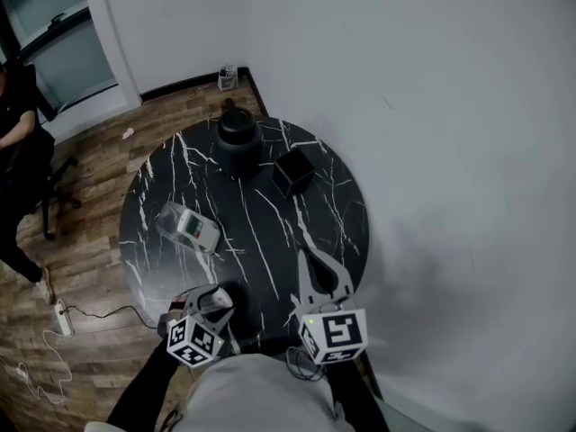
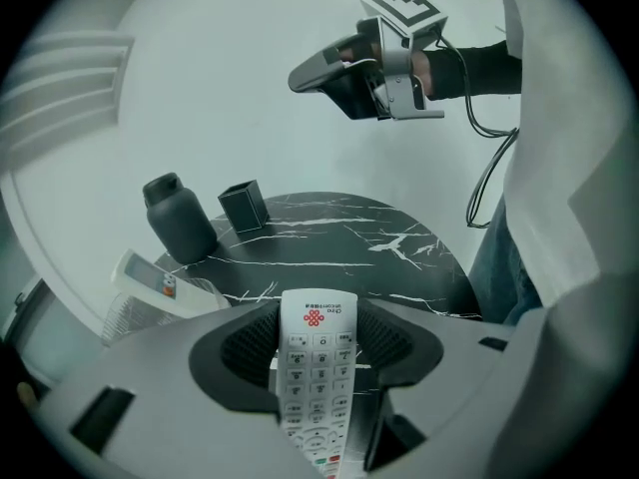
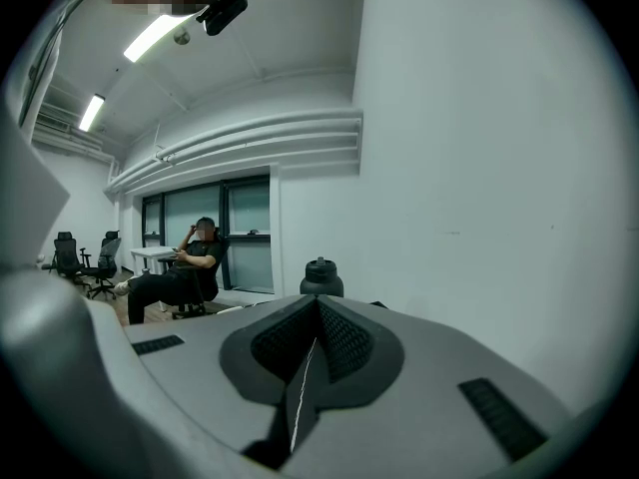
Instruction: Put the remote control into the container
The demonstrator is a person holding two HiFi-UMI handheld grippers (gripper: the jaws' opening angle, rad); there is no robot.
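Observation:
A white remote control (image 2: 318,367) with grey buttons and a red logo lies lengthwise between the jaws of my left gripper (image 2: 318,329), which is shut on it. In the head view that gripper (image 1: 210,301) hangs over the near left edge of the round black marble table (image 1: 270,232), the remote (image 1: 217,299) just showing white. The clear plastic container (image 1: 173,220) lies at the table's left with another white remote (image 1: 197,230) in it, ahead and left of my left gripper. My right gripper (image 1: 306,264) is shut and empty, raised over the table's near right.
A black bottle (image 1: 238,138) and a small black box (image 1: 292,171) stand at the table's far side. The white wall runs close along the right. A person (image 3: 190,269) sits on a chair far off. A power strip (image 1: 63,317) and cables lie on the wood floor at left.

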